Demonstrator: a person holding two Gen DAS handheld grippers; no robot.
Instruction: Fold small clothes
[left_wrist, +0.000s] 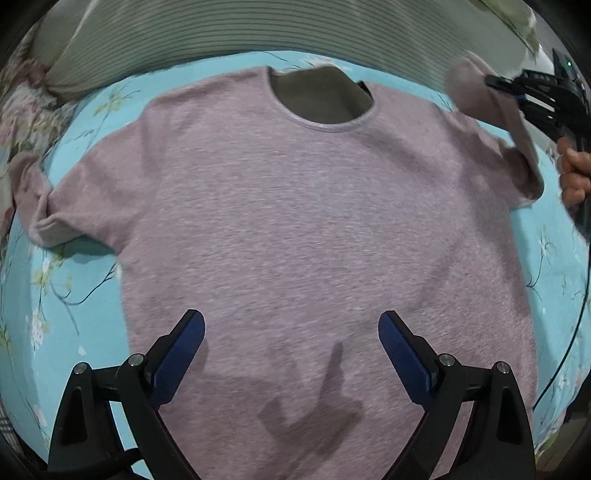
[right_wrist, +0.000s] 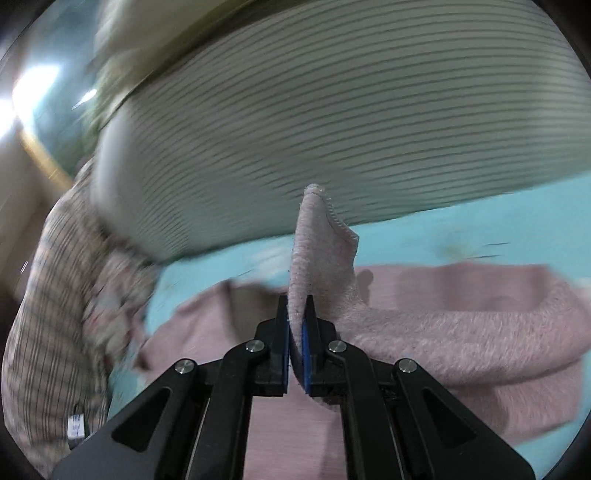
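A pink fuzzy short-sleeved top (left_wrist: 295, 206) lies spread flat on a turquoise floral sheet (left_wrist: 74, 280), neckline away from me. My left gripper (left_wrist: 291, 343) is open and empty, hovering over the top's lower middle. My right gripper (right_wrist: 295, 317) is shut on the top's right sleeve (right_wrist: 317, 251) and holds its hem lifted above the sheet. In the left wrist view the right gripper (left_wrist: 517, 99) shows at the upper right with the raised sleeve (left_wrist: 476, 92).
A grey-green striped pillow (left_wrist: 258, 29) lies along the far side of the sheet, also in the right wrist view (right_wrist: 332, 122). Floral bedding (left_wrist: 22, 99) sits at the far left. A checked cloth (right_wrist: 48, 332) lies at the left. A black cable (left_wrist: 569, 332) hangs at the right.
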